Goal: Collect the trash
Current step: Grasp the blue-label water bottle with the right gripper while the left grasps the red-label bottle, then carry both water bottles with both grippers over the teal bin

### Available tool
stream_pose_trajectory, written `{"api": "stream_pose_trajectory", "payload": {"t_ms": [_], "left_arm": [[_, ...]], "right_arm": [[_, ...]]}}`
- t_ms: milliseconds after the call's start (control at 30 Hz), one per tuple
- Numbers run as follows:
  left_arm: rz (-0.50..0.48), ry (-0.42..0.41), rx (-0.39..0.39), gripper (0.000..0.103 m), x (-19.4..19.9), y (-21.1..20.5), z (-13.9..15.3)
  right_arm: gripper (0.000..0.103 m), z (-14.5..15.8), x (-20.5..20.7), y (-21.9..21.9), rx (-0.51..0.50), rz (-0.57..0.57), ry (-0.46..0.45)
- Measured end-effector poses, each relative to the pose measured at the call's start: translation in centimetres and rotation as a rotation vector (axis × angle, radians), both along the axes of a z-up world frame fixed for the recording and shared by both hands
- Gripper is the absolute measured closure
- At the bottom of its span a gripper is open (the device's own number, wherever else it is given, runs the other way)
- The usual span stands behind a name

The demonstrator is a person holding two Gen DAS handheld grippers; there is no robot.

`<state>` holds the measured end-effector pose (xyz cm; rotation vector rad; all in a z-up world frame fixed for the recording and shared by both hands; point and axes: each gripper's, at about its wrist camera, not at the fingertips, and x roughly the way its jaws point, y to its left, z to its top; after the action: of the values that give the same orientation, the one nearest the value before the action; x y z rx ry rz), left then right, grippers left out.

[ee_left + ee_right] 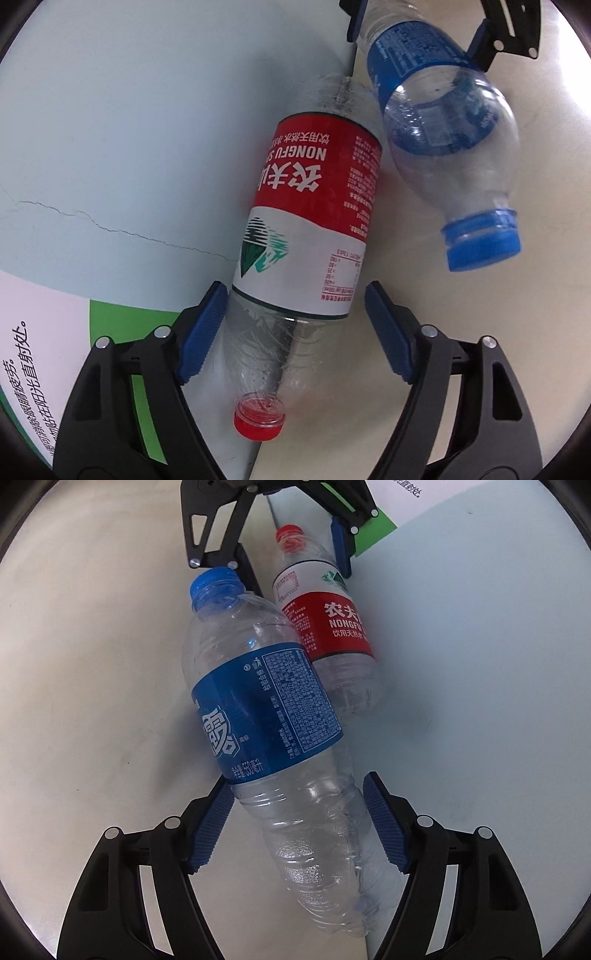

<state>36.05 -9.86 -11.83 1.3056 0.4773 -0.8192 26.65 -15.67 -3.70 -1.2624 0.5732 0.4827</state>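
Observation:
A clear bottle with a red and white label and a red cap lies between the fingers of my left gripper. The left pad touches its shoulder; the right pad stands apart from it. A clear bottle with a blue label and a blue cap sits between the fingers of my right gripper, with both pads against its lower body. The two bottles lie side by side, crossing at an angle. Each view shows the other gripper at its top: the right gripper and the left gripper.
The bottles rest across a seam between a pale blue surface with a thin crack and a cream tabletop. A white and green printed sheet lies on the blue surface beside my left gripper.

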Motion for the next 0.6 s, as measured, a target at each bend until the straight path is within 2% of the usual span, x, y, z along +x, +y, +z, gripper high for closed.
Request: {"api": "stream_pose_trajectory", "payload": {"t_ms": [133,233,267,400,600], "left_arm": [[0.007,0.036,-0.011,0.037,0.2,-0.6,0.5],[0.000,0.031,-0.006,0.037,-0.7,-0.7,0.8],[0.009,0.053,-0.021,0.037,0.2,0.7,1.2],[0.035,0.075,-0.050,0.037,-0.6,1.4,2.4],[0.140,0.149,-0.173,0.037,-2.9,4.3,6.0]], "right_arm": [[0.035,0.4,-0.1,-0.3,0.011,-0.018,0.026],[0.036,0.8,0.0,-0.1,0.030,-0.020,0.053],[0.036,1.0,-0.4,-0.1,0.036,-0.021,0.061],[0.036,2.7,-1.7,-0.8,0.083,-0.036,0.099],[0.036,5.7,-4.8,-1.4,0.206,-0.074,0.144]]}}
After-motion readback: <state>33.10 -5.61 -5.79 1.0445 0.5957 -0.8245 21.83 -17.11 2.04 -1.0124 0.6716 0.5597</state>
